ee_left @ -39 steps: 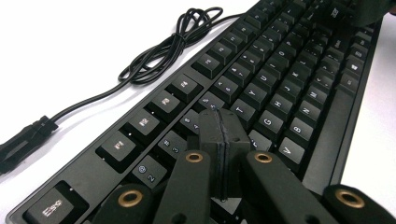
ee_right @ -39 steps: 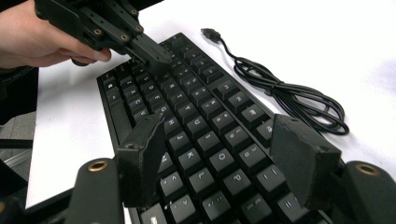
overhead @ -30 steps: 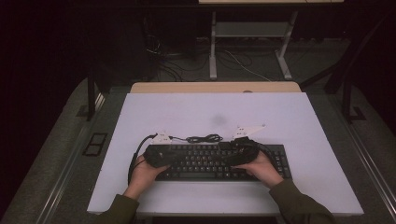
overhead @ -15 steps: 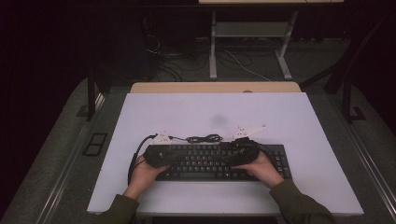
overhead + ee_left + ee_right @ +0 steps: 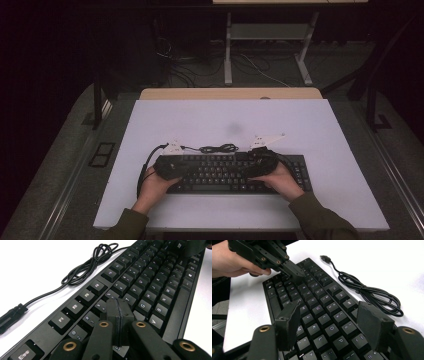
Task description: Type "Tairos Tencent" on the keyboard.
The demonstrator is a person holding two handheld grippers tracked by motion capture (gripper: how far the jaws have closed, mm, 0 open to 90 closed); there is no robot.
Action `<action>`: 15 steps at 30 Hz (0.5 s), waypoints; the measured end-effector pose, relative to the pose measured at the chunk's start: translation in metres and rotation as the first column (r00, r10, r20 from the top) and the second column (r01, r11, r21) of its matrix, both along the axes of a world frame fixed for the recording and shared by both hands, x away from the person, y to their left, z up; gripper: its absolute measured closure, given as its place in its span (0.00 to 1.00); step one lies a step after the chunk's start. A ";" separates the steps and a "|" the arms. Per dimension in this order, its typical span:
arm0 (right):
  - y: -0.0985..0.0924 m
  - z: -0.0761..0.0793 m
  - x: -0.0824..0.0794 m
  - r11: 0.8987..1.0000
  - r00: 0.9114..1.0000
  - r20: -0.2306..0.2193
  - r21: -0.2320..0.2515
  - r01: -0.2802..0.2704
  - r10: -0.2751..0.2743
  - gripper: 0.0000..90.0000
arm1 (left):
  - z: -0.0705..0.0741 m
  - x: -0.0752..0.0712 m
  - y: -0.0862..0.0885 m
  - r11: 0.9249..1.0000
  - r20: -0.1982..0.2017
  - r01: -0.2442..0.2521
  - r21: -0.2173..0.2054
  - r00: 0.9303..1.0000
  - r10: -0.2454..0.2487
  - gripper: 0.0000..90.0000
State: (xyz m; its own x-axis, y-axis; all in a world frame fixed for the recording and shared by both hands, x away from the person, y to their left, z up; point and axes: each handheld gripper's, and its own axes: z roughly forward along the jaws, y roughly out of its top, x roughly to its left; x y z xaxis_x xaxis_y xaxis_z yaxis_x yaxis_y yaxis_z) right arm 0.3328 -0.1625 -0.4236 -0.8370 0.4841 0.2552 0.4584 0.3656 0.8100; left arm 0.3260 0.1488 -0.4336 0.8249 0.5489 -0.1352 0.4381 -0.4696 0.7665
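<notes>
One white table (image 5: 320, 125) carried one black keyboard (image 5: 225, 172), lying near its front edge, full-sized with white-lettered keys. One black cable (image 5: 217, 148), loosely coiled, lay just behind it. The left gripper (image 5: 117, 312) hovered with jaws pressed together, holding nothing; the right gripper (image 5: 329, 322) stood spread wide over the keys, empty.

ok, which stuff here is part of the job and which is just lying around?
In use:
- keyboard
- left gripper, shut, tip over the keys
- right gripper, open above the keys

Lying about:
- keyboard's coiled cable, unplugged on the table
- desk frame on the floor behind
</notes>
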 end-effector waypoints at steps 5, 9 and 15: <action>0.000 0.000 0.000 1.000 1.000 -0.002 0.000 0.004 -0.004 0.39 | 0.002 -0.001 0.000 1.000 0.002 0.004 -0.007 1.000 -0.004 0.99; 0.000 0.000 0.000 1.000 1.000 -0.002 0.001 0.004 -0.004 0.39 | 0.003 -0.003 0.000 1.000 0.002 -0.005 -0.018 1.000 0.005 0.95; 0.001 0.001 -0.001 1.000 1.000 0.000 0.002 0.002 -0.002 0.40 | 0.004 -0.007 0.002 1.000 0.004 -0.022 -0.023 1.000 0.022 0.79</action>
